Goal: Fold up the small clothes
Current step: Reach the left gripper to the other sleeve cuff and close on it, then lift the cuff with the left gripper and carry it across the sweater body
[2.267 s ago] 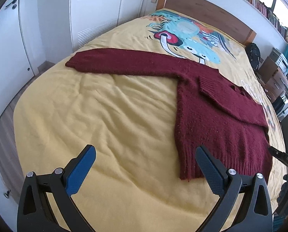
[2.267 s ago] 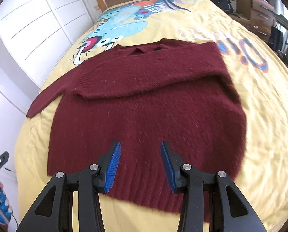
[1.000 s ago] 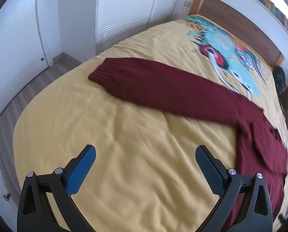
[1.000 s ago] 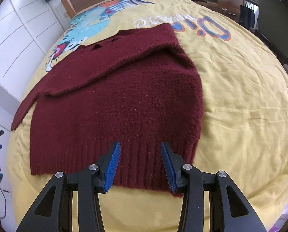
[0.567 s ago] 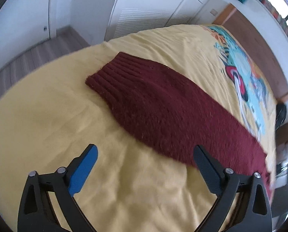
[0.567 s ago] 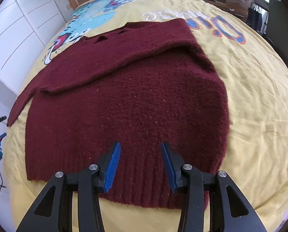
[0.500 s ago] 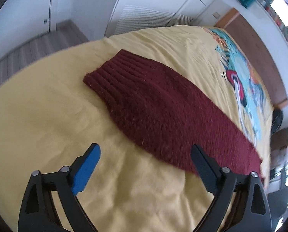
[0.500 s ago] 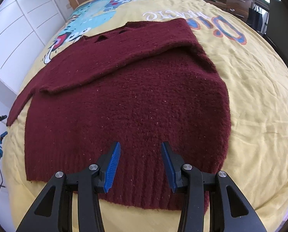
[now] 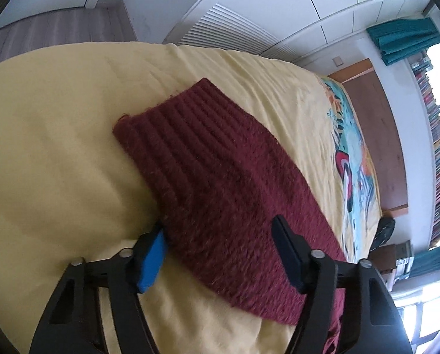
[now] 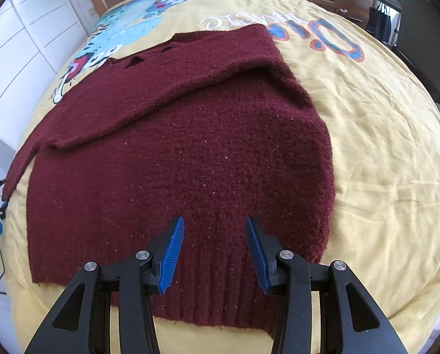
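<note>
Sleeve (image 9: pixel 220 183) lengthwise toward headboard (image 9: pixel 379 135)

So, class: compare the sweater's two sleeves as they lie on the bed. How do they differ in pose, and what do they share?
The outstretched sleeve lies straight out on the yellow bedspread, while the folded sleeve lies across the sweater's body. The outstretched sleeve sits between the left gripper jaws, which have just been closing; no gripper is at the folded sleeve. Both are maroon knit, lying flat.

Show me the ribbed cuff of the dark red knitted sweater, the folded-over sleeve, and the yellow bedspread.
Ribbed cuff (image 9: pixel 172 129): left wrist view, on its ribs.
Folded-over sleeve (image 10: pixel 172 76): right wrist view, mid-sleeve.
Yellow bedspread (image 10: pixel 382 147): right wrist view, bare wrinkled cloth.
</note>
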A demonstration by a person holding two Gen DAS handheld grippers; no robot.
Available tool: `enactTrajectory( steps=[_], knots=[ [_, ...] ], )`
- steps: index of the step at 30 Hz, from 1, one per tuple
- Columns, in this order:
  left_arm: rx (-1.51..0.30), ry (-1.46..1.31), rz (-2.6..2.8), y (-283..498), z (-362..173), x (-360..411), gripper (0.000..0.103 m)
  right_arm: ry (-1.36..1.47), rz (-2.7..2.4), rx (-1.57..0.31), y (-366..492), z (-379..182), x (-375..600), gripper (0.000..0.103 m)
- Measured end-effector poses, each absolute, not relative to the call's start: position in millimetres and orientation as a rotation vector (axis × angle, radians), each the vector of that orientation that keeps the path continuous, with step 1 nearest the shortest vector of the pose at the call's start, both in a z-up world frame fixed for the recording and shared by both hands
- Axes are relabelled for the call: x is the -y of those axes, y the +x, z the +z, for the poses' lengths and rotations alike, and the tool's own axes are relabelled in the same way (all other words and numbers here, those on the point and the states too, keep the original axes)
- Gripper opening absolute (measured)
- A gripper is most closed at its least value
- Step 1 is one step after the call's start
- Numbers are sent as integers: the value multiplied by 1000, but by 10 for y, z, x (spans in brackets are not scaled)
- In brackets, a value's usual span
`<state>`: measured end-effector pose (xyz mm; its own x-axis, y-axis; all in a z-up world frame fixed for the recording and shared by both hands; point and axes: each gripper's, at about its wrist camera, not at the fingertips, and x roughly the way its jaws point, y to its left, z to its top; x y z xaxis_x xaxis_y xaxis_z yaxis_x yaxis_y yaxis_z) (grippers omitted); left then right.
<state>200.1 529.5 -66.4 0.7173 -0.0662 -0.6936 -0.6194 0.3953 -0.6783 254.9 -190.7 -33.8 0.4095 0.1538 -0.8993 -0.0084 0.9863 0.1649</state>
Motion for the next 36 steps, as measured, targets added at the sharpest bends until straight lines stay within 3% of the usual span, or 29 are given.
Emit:
enactTrajectory(
  steps=[5, 7, 8, 24, 36],
  knots=[
    [-720, -1152, 394, 2011, -679, -5394, 39, 134, 115, -1149, 2569, -358, 1844, 45],
    [-722, -1174, 393, 2017, -705, -5415, 19, 131, 121, -1149, 2567, -363, 1829, 45],
    [-726, -1179, 392, 2020, -710, -5406, 16, 130, 123, -1149, 2567, -368, 1826, 45],
    [-751, -1071, 350, 2365, -159, -5036, 12, 148, 154, -1117, 2476, -341, 1961, 45],
    [-781, -986, 248, 2875, 316, -4243, 12, 161, 140, -1094, 2354, -313, 2283, 45]
  ],
)
